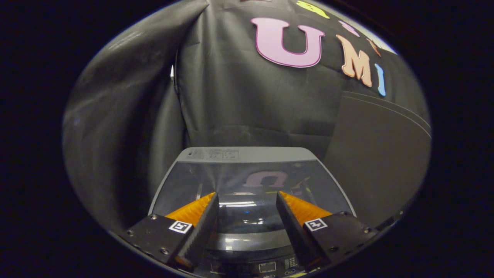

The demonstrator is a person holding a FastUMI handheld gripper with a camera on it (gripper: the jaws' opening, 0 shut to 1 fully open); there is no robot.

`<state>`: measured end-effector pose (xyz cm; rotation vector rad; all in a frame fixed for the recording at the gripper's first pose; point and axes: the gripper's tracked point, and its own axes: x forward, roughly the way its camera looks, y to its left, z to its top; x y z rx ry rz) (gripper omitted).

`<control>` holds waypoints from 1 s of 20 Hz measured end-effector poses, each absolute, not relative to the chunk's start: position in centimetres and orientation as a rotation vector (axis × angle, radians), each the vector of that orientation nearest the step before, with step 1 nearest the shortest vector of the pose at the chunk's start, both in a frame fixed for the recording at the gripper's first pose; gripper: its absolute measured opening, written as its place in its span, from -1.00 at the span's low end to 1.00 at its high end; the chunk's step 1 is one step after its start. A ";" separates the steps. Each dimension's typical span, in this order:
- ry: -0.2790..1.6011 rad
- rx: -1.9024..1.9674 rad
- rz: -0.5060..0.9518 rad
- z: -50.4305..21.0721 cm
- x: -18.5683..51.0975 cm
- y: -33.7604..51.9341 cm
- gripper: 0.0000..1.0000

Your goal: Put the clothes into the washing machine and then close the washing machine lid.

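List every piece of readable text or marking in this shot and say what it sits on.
Nothing on the machine can be read out:
Sticker at the back of the washing machine lid: print too small.
Control panel between the open gripper fingers: markings blurred.
Square coded markers on the gripper: patterns, no words.

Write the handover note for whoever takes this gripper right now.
Gripper: open, nothing between the fingers, held above the washing machine.
Lid: glass, lying flat and shut over the tub, just ahead of and under the fingertips.
Control panel: at the near edge, below the fingers.
Clothes: can't be made out through the reflective lid.
Done: lid looks closed.
Left: confirm the clothes are inside.
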<state>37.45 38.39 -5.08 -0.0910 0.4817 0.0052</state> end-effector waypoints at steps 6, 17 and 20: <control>0.484 -0.146 0.016 -4.3 34.4 38.5 0.85; 0.276 -0.034 -0.014 4.3 26.3 33.4 0.85; 0.224 -0.036 0.007 7.3 24.2 32.3 0.86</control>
